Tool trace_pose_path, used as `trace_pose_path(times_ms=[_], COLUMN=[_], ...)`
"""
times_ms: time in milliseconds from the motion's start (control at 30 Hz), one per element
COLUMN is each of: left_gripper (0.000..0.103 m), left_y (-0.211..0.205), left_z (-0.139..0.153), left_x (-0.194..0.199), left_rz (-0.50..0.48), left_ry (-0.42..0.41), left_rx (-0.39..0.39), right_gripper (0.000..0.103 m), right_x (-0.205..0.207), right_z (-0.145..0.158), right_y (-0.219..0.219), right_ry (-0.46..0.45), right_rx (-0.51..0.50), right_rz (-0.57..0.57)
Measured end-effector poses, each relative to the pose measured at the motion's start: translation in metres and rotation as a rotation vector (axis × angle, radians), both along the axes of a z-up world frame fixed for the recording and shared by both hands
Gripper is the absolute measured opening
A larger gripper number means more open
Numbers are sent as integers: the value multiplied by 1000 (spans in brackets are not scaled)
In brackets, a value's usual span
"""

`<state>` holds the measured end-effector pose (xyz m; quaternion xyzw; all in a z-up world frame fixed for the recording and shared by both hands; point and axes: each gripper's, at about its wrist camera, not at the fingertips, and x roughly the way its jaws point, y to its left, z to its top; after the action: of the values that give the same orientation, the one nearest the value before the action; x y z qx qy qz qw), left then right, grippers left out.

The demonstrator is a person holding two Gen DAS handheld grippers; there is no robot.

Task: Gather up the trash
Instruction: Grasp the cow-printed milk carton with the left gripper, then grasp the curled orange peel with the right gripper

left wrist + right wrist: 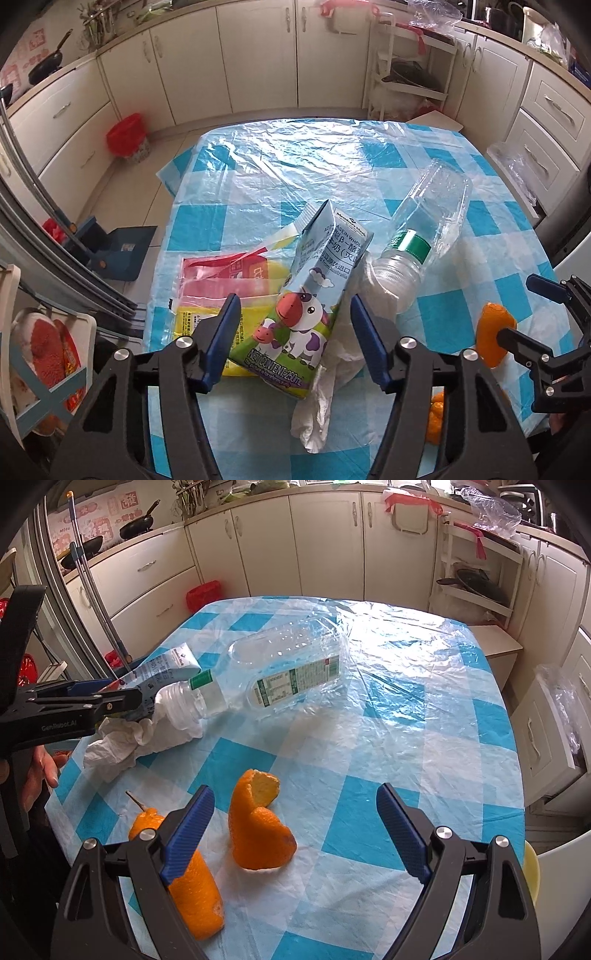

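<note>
Orange peel (pixel 260 827) stands between your spread right gripper (pixel 295 834) fingers, the milk carton (pixel 314 295) between your equally released left gripper (pixel 291 343) ones, so you're poised to pick: close squarely on each.

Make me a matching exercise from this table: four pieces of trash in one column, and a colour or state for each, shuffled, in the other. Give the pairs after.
Things:
1. milk carton
2. plastic bottle
3. crumpled tissue
4. orange peel

States:
A. clear, lying on its side, green-and-white label
B. white, wrinkled, beside the bottle's neck
C. printed with a cartoon cow, between the open fingers of the left gripper
D. curled, standing on the tablecloth between the open fingers of the right gripper

Pairs: 1-C, 2-A, 3-B, 4-D
</note>
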<state>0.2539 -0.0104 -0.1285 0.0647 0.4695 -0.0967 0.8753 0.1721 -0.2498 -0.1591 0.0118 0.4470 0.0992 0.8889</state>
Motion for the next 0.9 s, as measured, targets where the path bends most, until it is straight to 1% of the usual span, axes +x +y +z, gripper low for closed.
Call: trace_pose_path(times_ms=[33,67,133,167,233,367,400,533,633,700,767,833,900], left_gripper=[47,44,30,30,29,29,29,29,29,29,29,29,29], left_y=[0,-1,-2,-1,2,12,15,32,43,50,56,58,58], left_z=[-1,-2,-3,-3,0,11,15,35,48,53,56,57,57], left_x=[1,1,1,1,1,-3,-3,-12,-17,-20,-22,-23,-25], left_rz=[-5,-7,-7,1,9,40,45,53,64,78,91,97,101], left_ry=[6,8,12,9,7,-26,-33,-83,-118,-131,-139,-144,-148], left_rx=[-1,2,7,9,-13,-60,-85,-242,-330,-371,-388,-388,-380], right_gripper=[86,86,86,86,86,86,86,86,86,86,85,79,69], right_x=[0,1,1,1,2,2,2,2,4,5,6,7,8], right_z=[0,-1,-1,-1,-2,-2,-2,-5,-6,-7,-9,-12,-14], right_y=[0,0,0,0,0,1,1,2,3,5,6,8,9], right_ry=[1,2,3,3,4,3,2,7,12,14,18,23,36], right_rx=[0,1,0,0,-1,2,3,-2,-10,-20,-31,-44,-47], right_rz=[-1,0,1,2,3,1,2,9,14,17,19,23,33])
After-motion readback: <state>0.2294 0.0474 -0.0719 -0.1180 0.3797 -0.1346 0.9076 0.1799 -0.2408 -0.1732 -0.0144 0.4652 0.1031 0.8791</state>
